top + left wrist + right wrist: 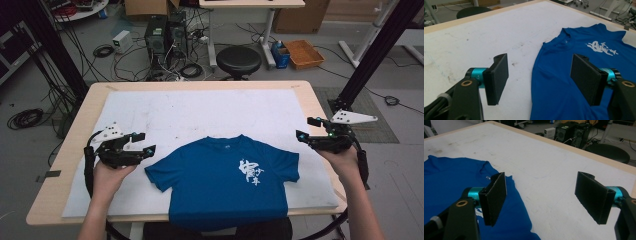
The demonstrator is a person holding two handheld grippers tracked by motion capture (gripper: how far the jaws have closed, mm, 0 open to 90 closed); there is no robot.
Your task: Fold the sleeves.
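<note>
- Your left gripper [142, 143] hovers with jaws wide apart, gripping nothing; the blue T-shirt [227, 177] lies flat just beside it, its sleeve nearest.
- Your right gripper [308, 129] stands spread and empty, just beyond the shirt's other sleeve.

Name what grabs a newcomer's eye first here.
The blue shirt with a white print, lying flat at the near edge of the white mat. Then the two open claws flanking it: left claw by its sleeve, right claw off the other side, both empty.
</note>
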